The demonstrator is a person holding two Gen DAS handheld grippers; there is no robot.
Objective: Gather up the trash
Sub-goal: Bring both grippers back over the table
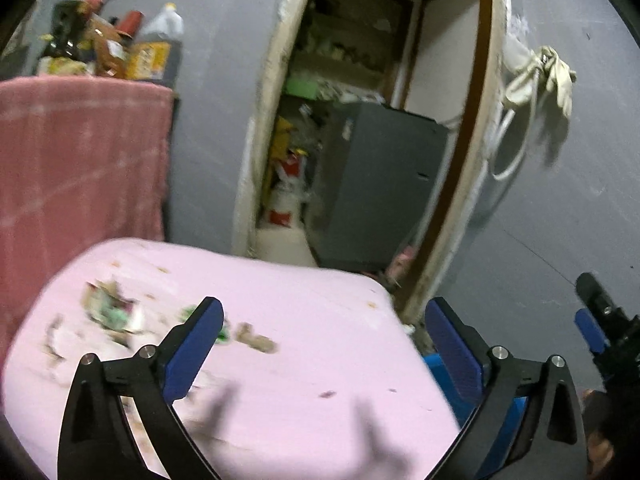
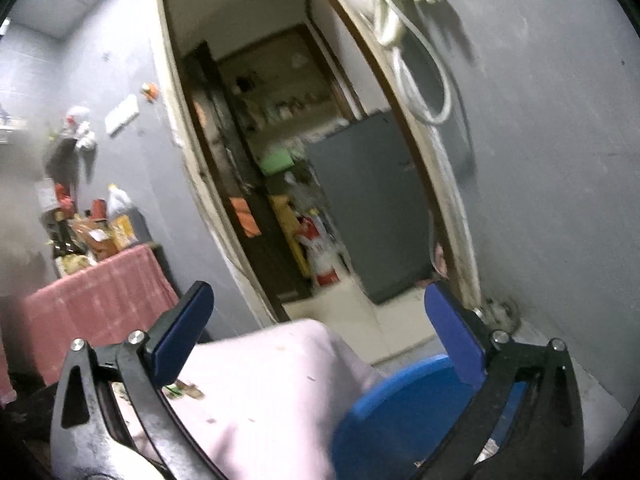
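A pink-covered table (image 1: 312, 360) carries scraps of trash (image 1: 116, 312): torn wrappers, green bits and a brown crumpled piece (image 1: 256, 340). My left gripper (image 1: 324, 344) is open and empty above the table, the scraps by its left finger. My right gripper (image 2: 320, 332) is open and empty, held over the pink table's corner (image 2: 280, 380) and a blue bin (image 2: 400, 408). A few scraps (image 2: 186, 390) show by its left finger. The right gripper also shows at the right edge of the left wrist view (image 1: 604, 320).
A blue bin edge (image 1: 440, 364) sits right of the table. A red-draped stand (image 1: 80, 160) holds bottles and packets (image 1: 112, 48). An open doorway (image 1: 360, 140) shows a grey cabinet (image 1: 380, 184) and a fire extinguisher (image 2: 320, 252). White gloves (image 1: 540, 76) hang on the grey wall.
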